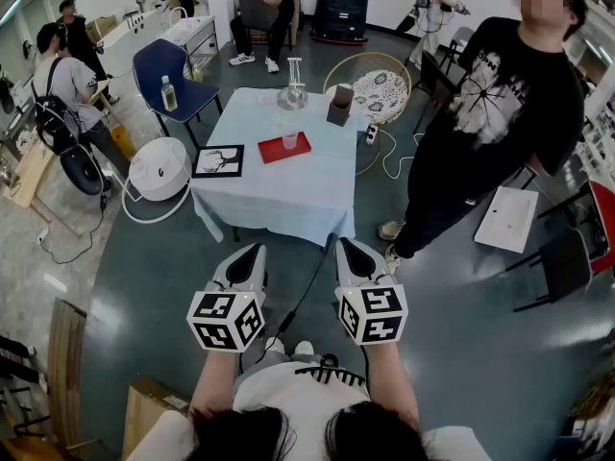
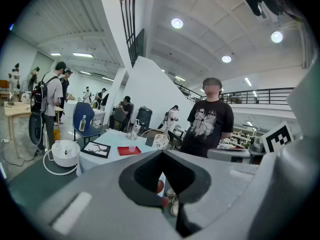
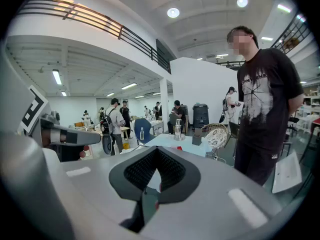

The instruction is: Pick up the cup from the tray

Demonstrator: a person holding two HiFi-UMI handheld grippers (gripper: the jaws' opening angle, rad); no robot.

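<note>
A small clear cup [image 1: 289, 139] stands on a red tray [image 1: 274, 152] on the table [image 1: 288, 195] with a pale blue cloth, well ahead of me. My left gripper [image 1: 254, 252] and right gripper [image 1: 345, 247] hang side by side in the air short of the table's near edge, both pointing toward it. Each is shut with nothing between its jaws. In the left gripper view the cup [image 2: 132, 147] and tray [image 2: 125, 151] show small and far beyond the left gripper [image 2: 162, 152]. In the right gripper view the right gripper [image 3: 157, 149] hides most of the table.
On the table are also a framed picture [image 1: 218, 160], a glass carafe [image 1: 292, 92] and a brown box [image 1: 339, 104]. A person in black [image 1: 495, 113] stands right of it. A white round appliance [image 1: 159, 168], a blue chair [image 1: 171, 73] and a wicker chair [image 1: 380, 89] surround it.
</note>
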